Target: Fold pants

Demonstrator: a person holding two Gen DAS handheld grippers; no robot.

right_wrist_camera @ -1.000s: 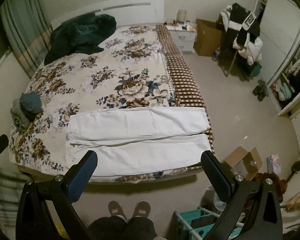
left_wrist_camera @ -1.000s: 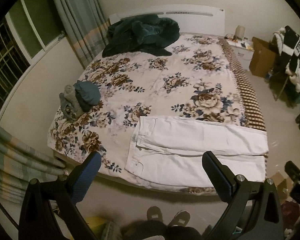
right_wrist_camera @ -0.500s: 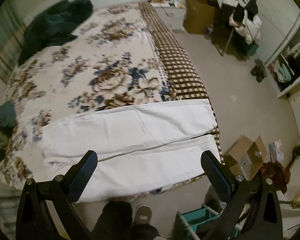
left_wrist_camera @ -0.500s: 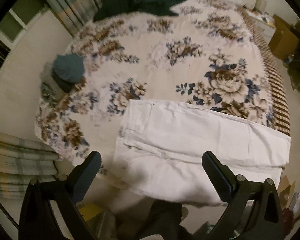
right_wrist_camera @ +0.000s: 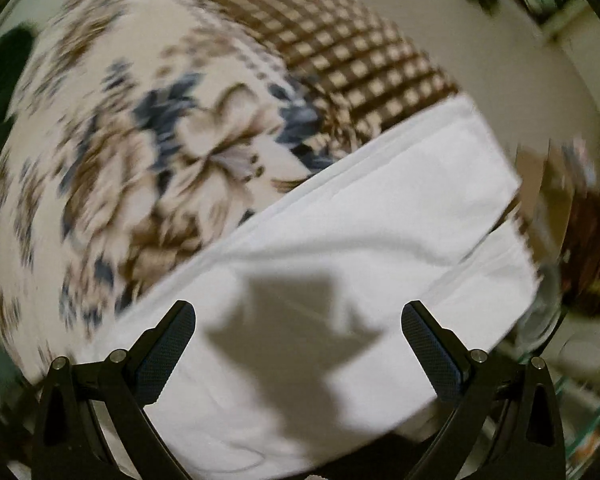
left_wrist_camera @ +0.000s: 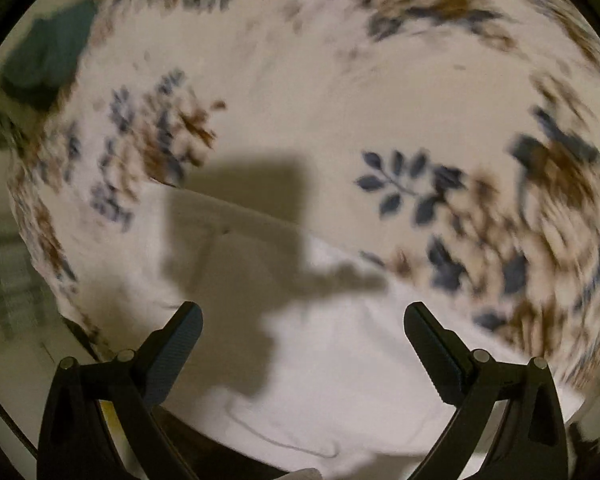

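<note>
White pants lie flat across the near edge of a floral bedspread, legs side by side. In the left wrist view the waist end [left_wrist_camera: 340, 360] fills the lower frame, and my left gripper [left_wrist_camera: 303, 316] hangs open just above it, empty, casting a shadow on the cloth. In the right wrist view the leg end [right_wrist_camera: 380, 232] shows, with the hems at the right. My right gripper [right_wrist_camera: 299, 314] is open and empty close above the near leg. Both views are blurred by motion.
The floral bedspread [left_wrist_camera: 300, 80] spreads beyond the pants, with a brown checked border [right_wrist_camera: 360, 56] on the right side. A dark teal folded garment [left_wrist_camera: 44, 60] lies at the far left of the bed. Floor clutter [right_wrist_camera: 580, 240] lies past the bed's right edge.
Both grippers have dropped from well above the bed to just over the pants, the left toward the waist, the right toward the leg end. Both stayed open.
</note>
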